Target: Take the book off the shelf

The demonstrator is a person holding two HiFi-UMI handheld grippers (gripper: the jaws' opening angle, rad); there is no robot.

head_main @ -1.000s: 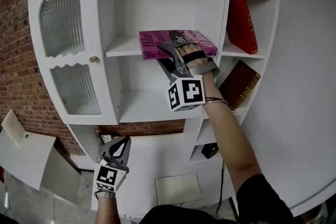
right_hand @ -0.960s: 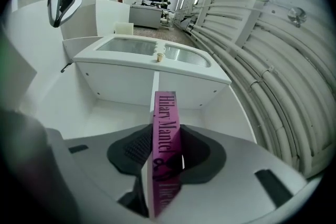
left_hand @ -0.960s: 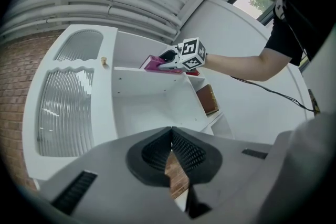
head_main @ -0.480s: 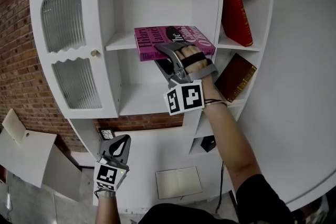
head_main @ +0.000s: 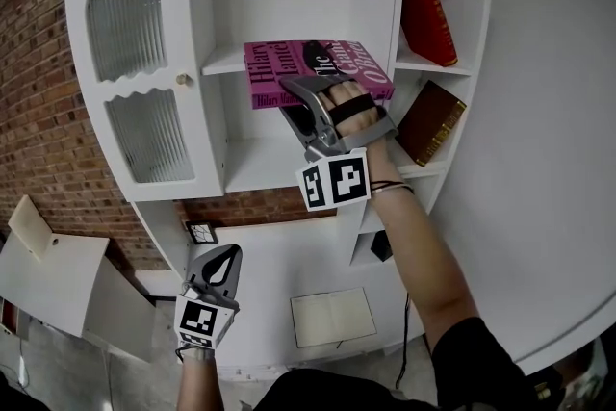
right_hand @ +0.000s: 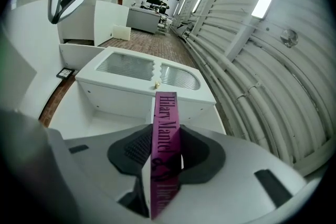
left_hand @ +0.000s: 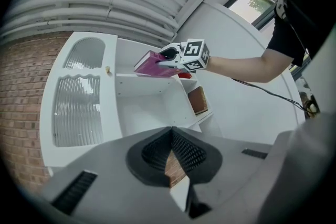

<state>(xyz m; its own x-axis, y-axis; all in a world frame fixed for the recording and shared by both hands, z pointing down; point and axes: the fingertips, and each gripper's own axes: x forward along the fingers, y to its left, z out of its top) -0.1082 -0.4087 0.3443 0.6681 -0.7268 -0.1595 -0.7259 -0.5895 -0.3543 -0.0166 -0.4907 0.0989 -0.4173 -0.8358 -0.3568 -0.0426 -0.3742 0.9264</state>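
A magenta book (head_main: 289, 72) with its spine facing me juts out over the front edge of the white cabinet's middle shelf (head_main: 219, 63). My right gripper (head_main: 300, 101) is shut on the book's near edge, one jaw above the cover and one below. In the right gripper view the spine (right_hand: 165, 134) stands clamped between the two pads (right_hand: 137, 149). My left gripper (head_main: 223, 257) hangs low in front of the cabinet base, shut with nothing in it (left_hand: 170, 136). The left gripper view shows the book (left_hand: 152, 65) and the right gripper from below.
A red book (head_main: 423, 0) leans in the upper right compartment and a brown one (head_main: 431, 122) below it. Ribbed glass doors (head_main: 135, 72) close the cabinet's left side. An open white book (head_main: 332, 318) and white panels (head_main: 48, 274) lie on the floor. A brick wall stands behind.
The right gripper has drawn the magenta book farther out over the shelf's front edge. The left gripper has stayed low and shut.
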